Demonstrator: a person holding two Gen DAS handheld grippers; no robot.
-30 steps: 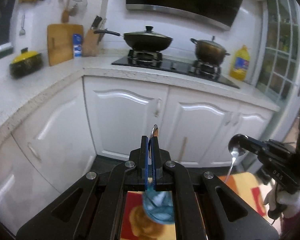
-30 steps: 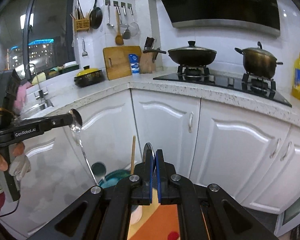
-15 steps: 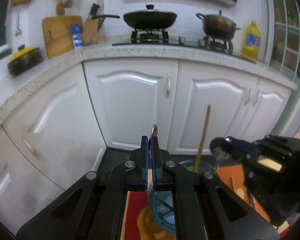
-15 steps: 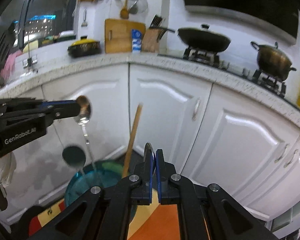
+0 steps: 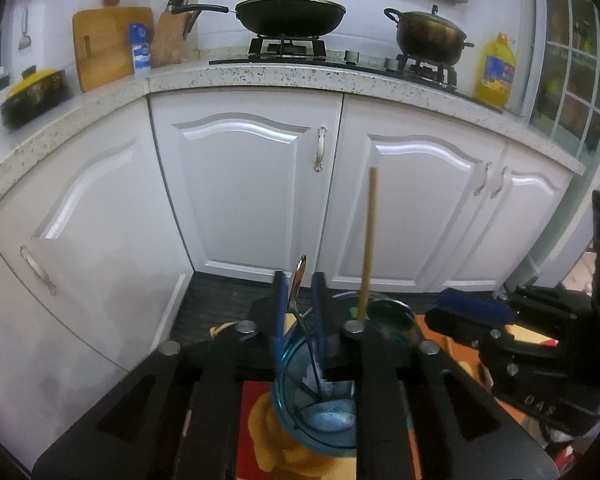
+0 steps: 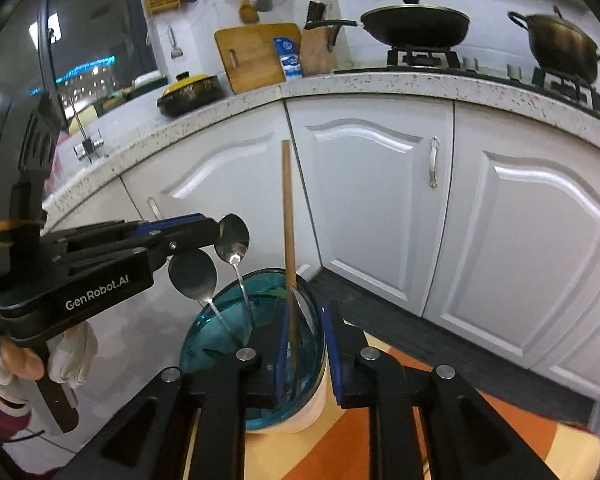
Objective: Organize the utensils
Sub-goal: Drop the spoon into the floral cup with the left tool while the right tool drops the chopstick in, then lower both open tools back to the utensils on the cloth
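While both tongs, left tongs [image 5: 298, 300] and right tongs [image 6: 305, 332], are opening over the blue glass jar [image 6: 256, 356], each spoon [image 5: 300, 280] between their loosening pads could snag, tipping the jar off its surface

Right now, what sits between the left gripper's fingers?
A spoon, bowl up, handle down in the blue glass jar; the fingers of the left gripper are opening. Left wrist view.
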